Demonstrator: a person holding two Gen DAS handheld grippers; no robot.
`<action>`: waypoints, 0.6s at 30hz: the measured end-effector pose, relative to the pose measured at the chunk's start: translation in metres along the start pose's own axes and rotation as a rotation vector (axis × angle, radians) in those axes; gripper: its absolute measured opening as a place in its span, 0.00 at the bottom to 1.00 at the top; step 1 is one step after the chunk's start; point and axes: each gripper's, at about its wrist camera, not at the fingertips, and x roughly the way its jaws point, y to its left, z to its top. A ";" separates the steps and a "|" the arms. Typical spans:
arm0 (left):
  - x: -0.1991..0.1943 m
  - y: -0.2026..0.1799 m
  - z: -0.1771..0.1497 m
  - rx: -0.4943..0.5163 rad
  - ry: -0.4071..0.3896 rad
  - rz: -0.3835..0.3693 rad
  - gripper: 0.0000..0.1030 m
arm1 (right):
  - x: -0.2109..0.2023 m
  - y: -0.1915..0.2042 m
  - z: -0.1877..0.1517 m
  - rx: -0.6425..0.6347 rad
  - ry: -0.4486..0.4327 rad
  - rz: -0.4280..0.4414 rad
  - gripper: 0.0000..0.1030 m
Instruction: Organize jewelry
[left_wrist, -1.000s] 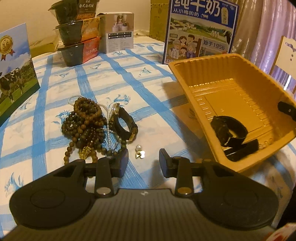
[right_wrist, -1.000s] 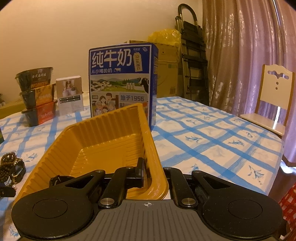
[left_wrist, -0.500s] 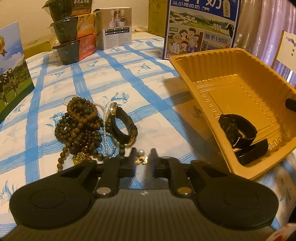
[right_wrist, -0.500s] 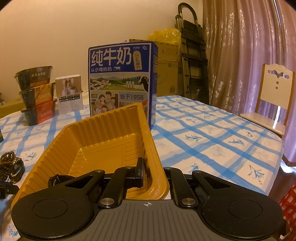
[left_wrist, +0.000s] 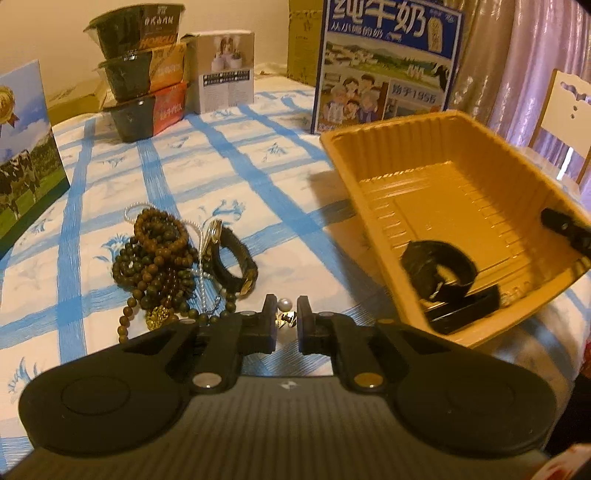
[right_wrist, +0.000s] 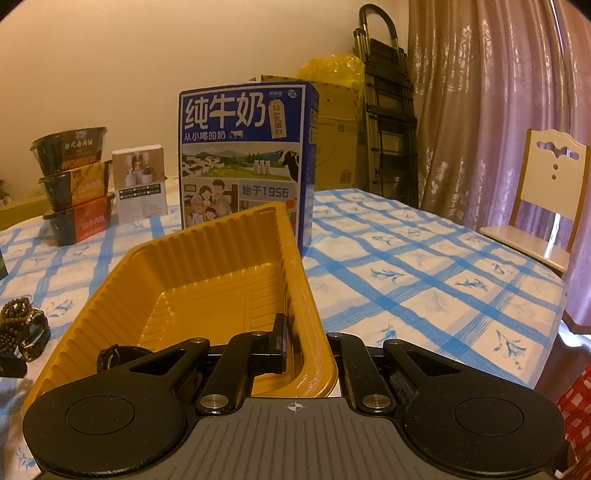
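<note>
The table (right_wrist: 424, 266), spread with a blue-checked cloth, carries everything. Behind the tray a tall milk carton (right_wrist: 245, 158) is stood, well clear of the work. The yellow tray (left_wrist: 454, 206) is tipped up toward the jewelry, its near wall pinched by the right gripper (right_wrist: 306, 345), whose jaws are pressed together on that rim, apparently so the tray is steadied and its mouth is offered for loading. One dark watch (left_wrist: 439, 267) is already lodged in the tray's low corner. On the cloth, a heap of bead bracelets (left_wrist: 159, 258) is left beside a brown-strapped watch (left_wrist: 231, 260), both still to be moved. Smallest is the pearl earring (left_wrist: 285, 312), caught between the nearly closed jaws of the left gripper (left_wrist: 286, 319), seemingly for transfer to the tray.
</note>
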 end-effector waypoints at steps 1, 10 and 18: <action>-0.004 -0.001 0.001 0.000 -0.008 -0.004 0.09 | 0.000 0.000 0.000 -0.001 -0.001 0.000 0.09; -0.028 -0.020 0.016 0.017 -0.068 -0.064 0.09 | -0.005 0.001 0.001 -0.003 -0.004 0.007 0.08; -0.035 -0.042 0.025 0.037 -0.090 -0.145 0.09 | -0.006 0.000 0.002 0.008 -0.005 0.013 0.07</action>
